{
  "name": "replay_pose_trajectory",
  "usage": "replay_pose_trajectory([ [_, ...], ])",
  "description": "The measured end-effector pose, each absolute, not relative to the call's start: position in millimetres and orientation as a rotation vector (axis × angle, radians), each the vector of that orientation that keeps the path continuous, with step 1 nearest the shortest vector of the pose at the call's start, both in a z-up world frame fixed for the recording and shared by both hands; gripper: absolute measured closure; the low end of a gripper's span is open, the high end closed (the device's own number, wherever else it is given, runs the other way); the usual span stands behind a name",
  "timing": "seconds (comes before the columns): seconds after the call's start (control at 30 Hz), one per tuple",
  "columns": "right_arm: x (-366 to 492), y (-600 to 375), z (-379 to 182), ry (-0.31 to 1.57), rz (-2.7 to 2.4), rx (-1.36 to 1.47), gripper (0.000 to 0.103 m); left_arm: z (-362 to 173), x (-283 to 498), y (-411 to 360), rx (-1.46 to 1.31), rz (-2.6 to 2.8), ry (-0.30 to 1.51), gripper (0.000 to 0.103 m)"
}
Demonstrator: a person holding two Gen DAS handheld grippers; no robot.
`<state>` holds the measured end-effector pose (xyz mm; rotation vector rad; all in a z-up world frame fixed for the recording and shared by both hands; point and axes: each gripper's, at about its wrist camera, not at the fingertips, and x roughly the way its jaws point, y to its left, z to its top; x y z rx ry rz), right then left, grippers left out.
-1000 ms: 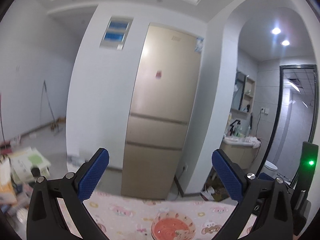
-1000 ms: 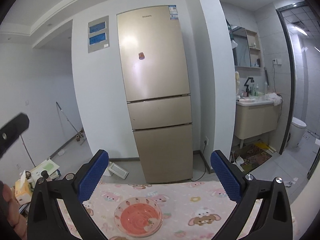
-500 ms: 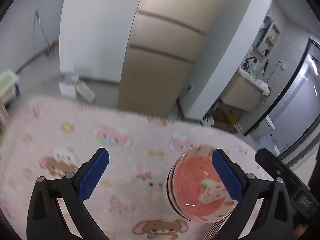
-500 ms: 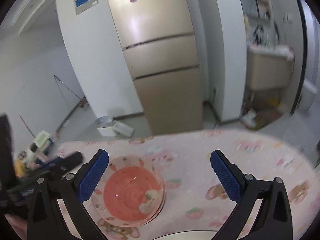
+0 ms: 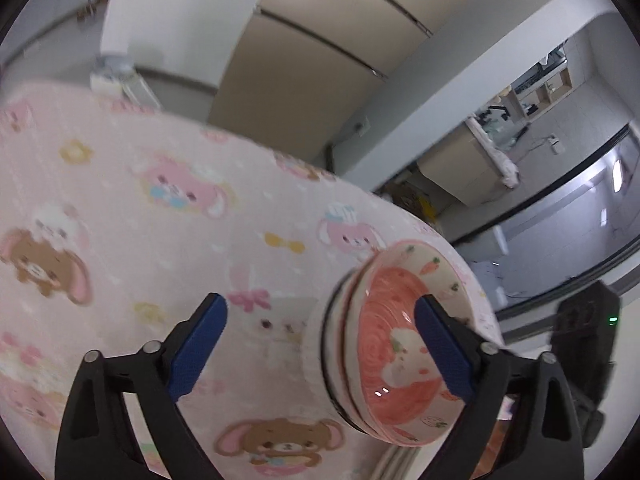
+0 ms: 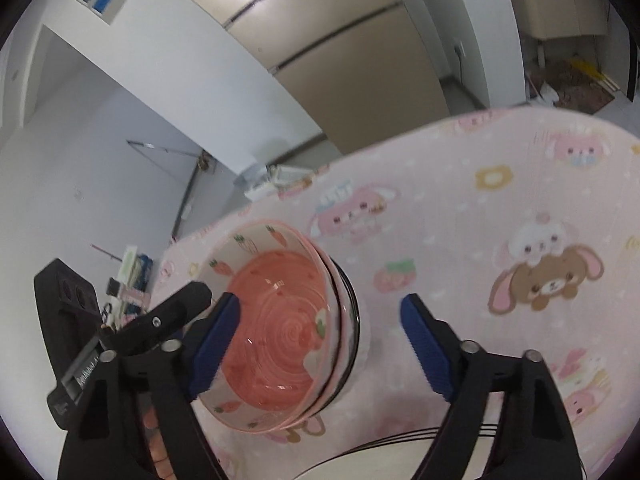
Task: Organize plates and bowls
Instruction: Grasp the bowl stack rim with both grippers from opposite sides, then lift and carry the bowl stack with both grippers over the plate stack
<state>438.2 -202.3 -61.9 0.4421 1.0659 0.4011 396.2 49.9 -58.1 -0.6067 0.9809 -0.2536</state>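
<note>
A stack of several bowls (image 5: 384,344), the top one pink with a red swirl and carrot prints, stands on the pink cartoon tablecloth (image 5: 160,240). My left gripper (image 5: 320,352) is open, its right finger over the top bowl's inside and its left finger outside the stack's wall. In the right wrist view the stack (image 6: 280,332) sits low left. My right gripper (image 6: 316,344) is open, its left finger over the bowl's inside and its right finger out over the cloth. The rim of a white plate (image 6: 400,452) with a black line shows at the bottom.
The table's far edge (image 5: 360,192) curves close behind the bowls. A beige fridge (image 6: 340,52) and a white wall stand beyond. The left gripper's black body (image 6: 120,340) sits just left of the bowls. A bathroom doorway (image 5: 560,200) opens at the right.
Both grippers have tilted down and moved in on the bowl stack, which now fills much more of each view. Each gripper now straddles a side of the stack's rim.
</note>
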Motion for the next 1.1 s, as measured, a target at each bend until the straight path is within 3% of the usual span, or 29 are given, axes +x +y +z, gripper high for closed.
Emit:
replay_pose_trajectory([
  [0.13,441.7,-198.4,-74.7,1.123,0.412,0.465,0.04,-68.7,397.6,51.6,-0.705,-0.297,1.033,0.021],
  [0.23,442.2,-196.9,-79.5,1.141,0.405,0.465,0.041,-76.4,398.6,51.4,-0.742,-0.308,1.073,0.037],
  [0.3,442.0,-197.8,-82.1,1.152,0.41,0.482,0.043,-82.6,399.2,51.5,-0.768,-0.315,1.102,0.058],
  [0.37,443.1,-198.7,-86.1,1.165,0.413,0.495,0.043,-87.3,399.7,50.3,-0.793,-0.338,1.123,0.062],
  [0.53,446.2,-197.8,-93.3,1.202,0.422,0.522,0.044,-87.3,397.3,48.1,-0.784,-0.339,1.137,0.064],
  [0.8,448.9,-194.5,-97.2,1.212,0.417,0.498,0.056,-87.7,394.2,45.0,-0.776,-0.33,1.144,0.065],
  [1.1,449.6,-192.2,-97.0,1.203,0.414,0.501,0.056,-91.5,396.8,46.3,-0.794,-0.349,1.154,0.063],
])
